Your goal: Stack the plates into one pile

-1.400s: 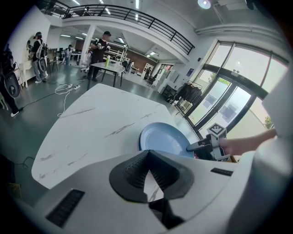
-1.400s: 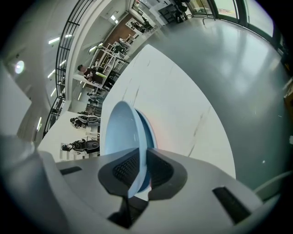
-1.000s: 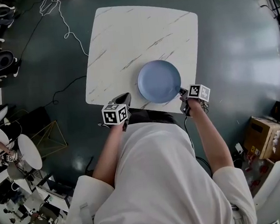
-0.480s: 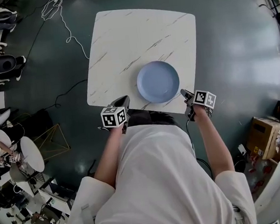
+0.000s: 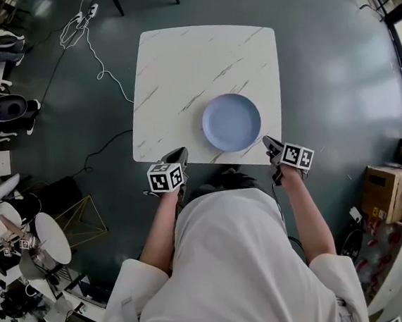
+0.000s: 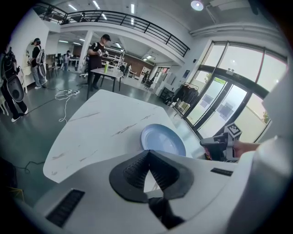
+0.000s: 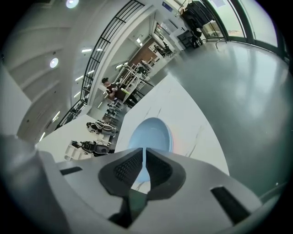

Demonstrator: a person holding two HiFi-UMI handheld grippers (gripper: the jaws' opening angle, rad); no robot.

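Observation:
A light blue plate (image 5: 231,122) lies on the white marble table (image 5: 191,58), near its front edge; whether it is one plate or a pile I cannot tell. My left gripper (image 5: 179,154) hovers at the table's front edge, left of the plate, shut and empty. In the left gripper view its jaws (image 6: 148,153) meet, with the plate (image 6: 162,139) beyond them. My right gripper (image 5: 268,143) hangs off the front right corner, clear of the plate. Its jaws (image 7: 145,150) are closing, a thin slit left and nothing between them; the plate (image 7: 151,135) lies ahead.
Cables (image 5: 93,32) trail over the dark floor left of the table. Cardboard boxes (image 5: 388,195) stand at the right, a gold wire frame (image 5: 74,204) and a round white table (image 5: 45,235) at the left. A person (image 6: 98,59) stands at a far table.
My right gripper has drawn back from the plate's near right rim to beyond the table's corner. The left gripper has hardly shifted. The plate lies where it was.

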